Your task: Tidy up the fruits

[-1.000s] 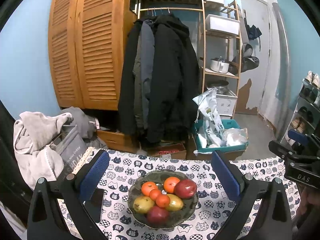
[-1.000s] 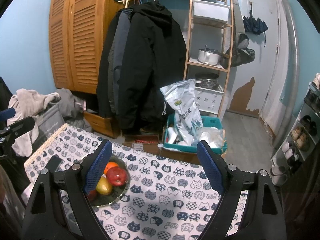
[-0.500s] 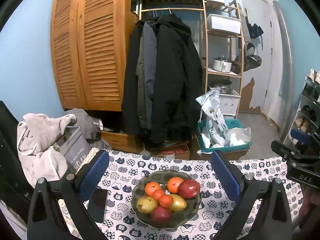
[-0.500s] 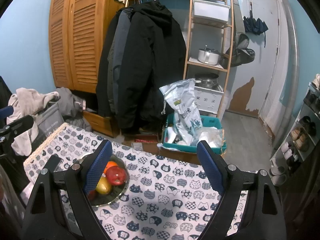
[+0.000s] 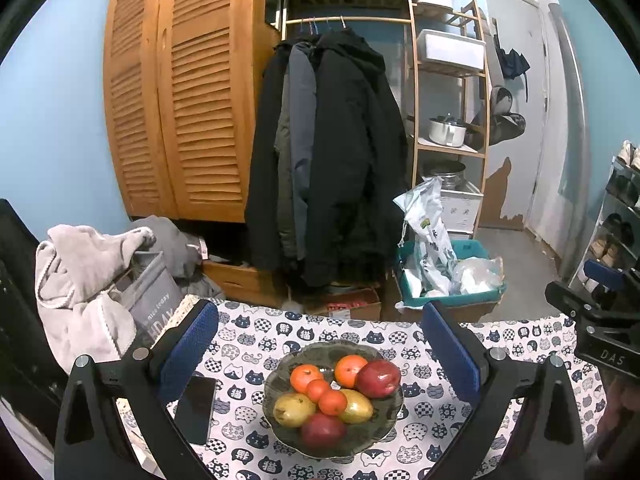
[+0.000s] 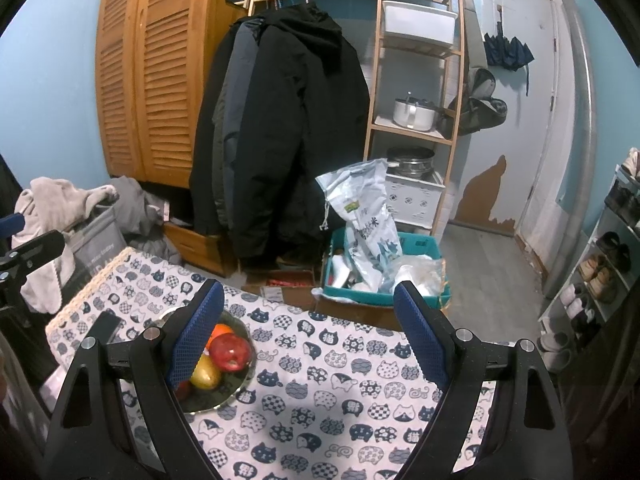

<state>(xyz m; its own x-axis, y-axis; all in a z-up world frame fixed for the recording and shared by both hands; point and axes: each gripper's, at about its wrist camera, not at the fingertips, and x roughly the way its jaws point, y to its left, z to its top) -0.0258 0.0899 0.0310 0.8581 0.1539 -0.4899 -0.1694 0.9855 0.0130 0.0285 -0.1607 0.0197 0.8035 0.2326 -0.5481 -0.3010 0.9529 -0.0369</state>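
While seven fruits sit heaped in a dark, scallop-edged glass bowl (image 5: 386, 424) on the cat-print tablecloth (image 5: 420, 436), both tongs hang spread and empty above the table. Two red apples (image 5: 378, 373) lie at the bowl's 2 and 6 o'clock, two yellow-green mangoes (image 5: 293, 409) at 4 and 8, four small oranges (image 5: 350, 370) across the centre and top. At the bowl's 9 o'clock lies a black smartphone (image 5: 195, 408). Blue-padded fingers of the left gripper (image 5: 320, 350) frame the bowl; the right gripper (image 6: 308, 330) is over bare cloth at its 3 o'clock.
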